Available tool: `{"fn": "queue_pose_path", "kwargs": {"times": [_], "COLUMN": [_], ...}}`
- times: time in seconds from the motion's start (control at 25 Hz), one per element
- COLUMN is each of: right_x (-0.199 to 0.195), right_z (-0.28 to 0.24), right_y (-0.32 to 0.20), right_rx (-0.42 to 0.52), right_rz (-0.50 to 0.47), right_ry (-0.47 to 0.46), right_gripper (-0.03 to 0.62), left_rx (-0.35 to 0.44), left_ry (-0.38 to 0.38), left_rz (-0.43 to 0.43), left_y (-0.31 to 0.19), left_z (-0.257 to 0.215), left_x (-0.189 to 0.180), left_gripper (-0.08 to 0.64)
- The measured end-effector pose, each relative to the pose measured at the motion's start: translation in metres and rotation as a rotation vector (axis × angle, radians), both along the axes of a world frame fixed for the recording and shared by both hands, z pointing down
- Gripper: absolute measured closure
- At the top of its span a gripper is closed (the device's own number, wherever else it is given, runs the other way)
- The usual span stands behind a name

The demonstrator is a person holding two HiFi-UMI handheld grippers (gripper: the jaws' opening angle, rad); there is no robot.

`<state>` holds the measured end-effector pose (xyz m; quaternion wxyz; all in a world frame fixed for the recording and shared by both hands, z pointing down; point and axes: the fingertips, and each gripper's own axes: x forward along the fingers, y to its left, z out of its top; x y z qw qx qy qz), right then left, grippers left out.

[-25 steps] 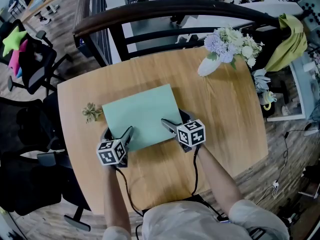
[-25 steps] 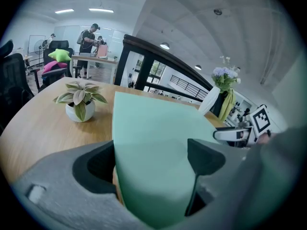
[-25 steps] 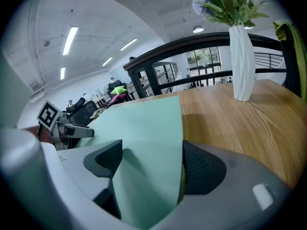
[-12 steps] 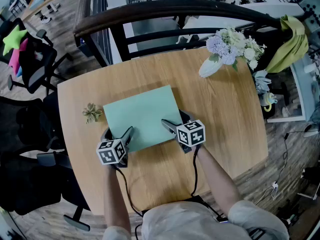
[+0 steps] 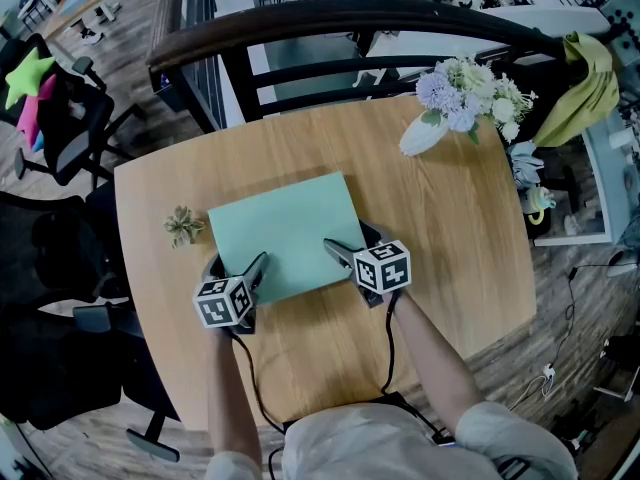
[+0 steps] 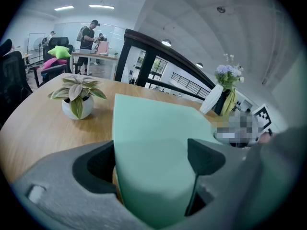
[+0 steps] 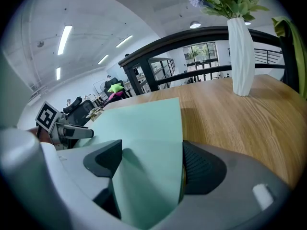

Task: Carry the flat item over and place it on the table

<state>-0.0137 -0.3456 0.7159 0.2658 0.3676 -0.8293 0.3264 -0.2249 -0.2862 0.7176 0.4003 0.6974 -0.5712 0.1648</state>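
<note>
A pale green flat sheet (image 5: 285, 230) lies on the round wooden table (image 5: 440, 218). Both grippers sit at its near edge. My left gripper (image 5: 237, 263) is at the near left corner, jaws apart, one finger beside the sheet and one over it. My right gripper (image 5: 352, 240) is at the near right corner and is open the same way. In the left gripper view the sheet (image 6: 153, 143) fills the wide gap of the left gripper (image 6: 151, 152). In the right gripper view the sheet (image 7: 144, 133) runs between the spread jaws of the right gripper (image 7: 151, 159).
A small potted plant (image 5: 183, 224) stands just left of the sheet. A white vase of flowers (image 5: 455, 98) is at the table's far right. A dark railing (image 5: 330, 18) runs behind the table. Office chairs (image 5: 60, 128) stand to the left.
</note>
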Motion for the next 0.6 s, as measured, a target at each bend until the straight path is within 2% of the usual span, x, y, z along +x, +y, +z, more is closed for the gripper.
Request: {"fn": "queue_pose_path", "kwargs": {"times": [0.6], "right_x": [0.0008], "right_z": [-0.0005], "right_y": [-0.0013], "right_rx": [-0.008], "right_rz": [0.007], "right_ry": [-0.014], "right_gripper": [0.186], "left_rx": [0.005], "left_ry": [0.019], "left_rz": [-0.007], "left_y": [-0.0010], "left_z": [0.0016], "left_x": [-0.0006], "left_gripper": [0.081]}}
